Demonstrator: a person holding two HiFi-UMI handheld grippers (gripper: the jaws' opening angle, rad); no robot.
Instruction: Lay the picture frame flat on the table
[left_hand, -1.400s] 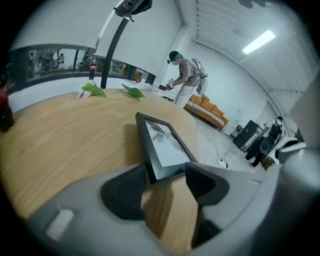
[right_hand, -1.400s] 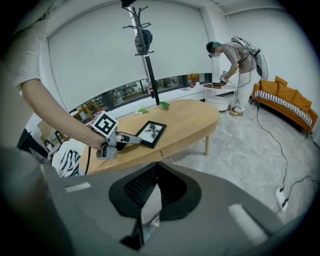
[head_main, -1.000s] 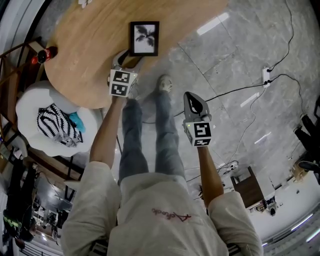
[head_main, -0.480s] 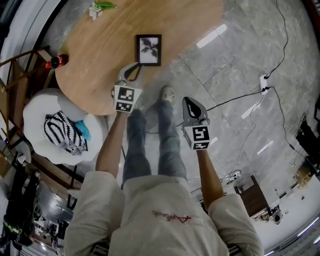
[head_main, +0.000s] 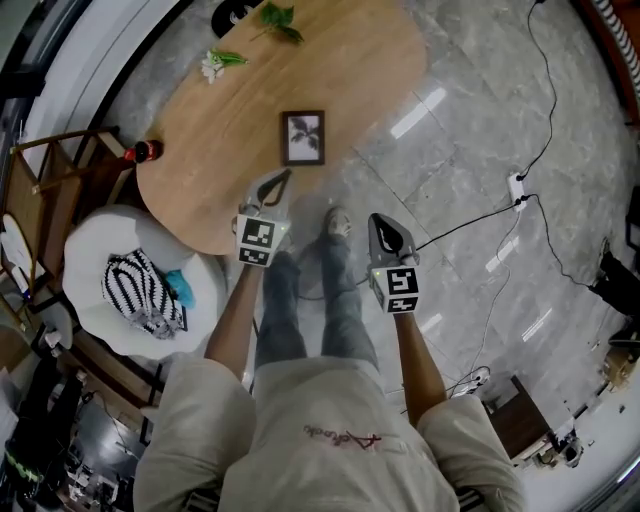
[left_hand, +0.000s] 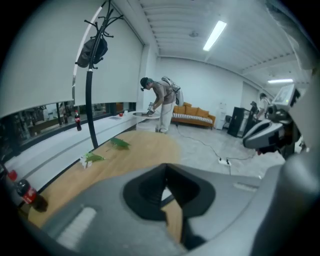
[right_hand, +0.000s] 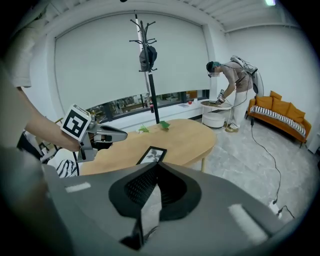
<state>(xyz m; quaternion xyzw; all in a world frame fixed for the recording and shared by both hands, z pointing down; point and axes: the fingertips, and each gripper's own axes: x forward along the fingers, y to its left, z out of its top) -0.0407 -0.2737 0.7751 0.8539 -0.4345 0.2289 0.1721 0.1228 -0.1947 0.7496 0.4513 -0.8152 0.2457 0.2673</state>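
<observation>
Both claws have lifted up and back from the tabletop since the earlier frame, and the left claw, which sat just at the picture frame's near edge, is now well clear of it. Its jaws have just been closing and now stand together with nothing between them, as the left gripper view shows. The right claw is likewise closed and empty, hanging over the marble floor beside the person's legs.

The picture frame lies flat, print side up, ahead of and below the left claw's tips, and forward and to the left of the right claw. It looks set down as the task asks, so the job appears finished.

Judged from its looks, the frame is thin, stiff and light, with a dark moulding around a probably glazed front. That would make it fragile and prone to skate on the smooth wood. Lying flat, it offers little edge. If it needs shifting, the moulding along the near short side seems the best purchase, not the glazed middle.
</observation>
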